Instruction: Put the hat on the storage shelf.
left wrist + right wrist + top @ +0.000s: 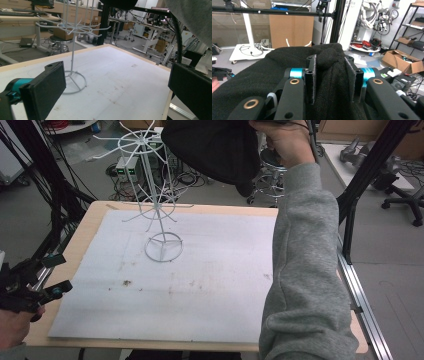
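Raised right tongs [333, 77] gripping black hat [210, 147]

Black knit hat [212, 147] held aloft, hanging above wire rack [152, 195].

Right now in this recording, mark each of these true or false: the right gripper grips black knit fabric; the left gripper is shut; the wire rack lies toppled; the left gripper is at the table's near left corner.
1. The right gripper grips the black knit fabric: true, its jaws pinch a fold.
2. The left gripper is shut: false, its jaws stand wide apart with nothing between them.
3. The white wire rack lies toppled: false, it stands upright on its ring base on the table.
4. The left gripper is at the table's near left corner: true.
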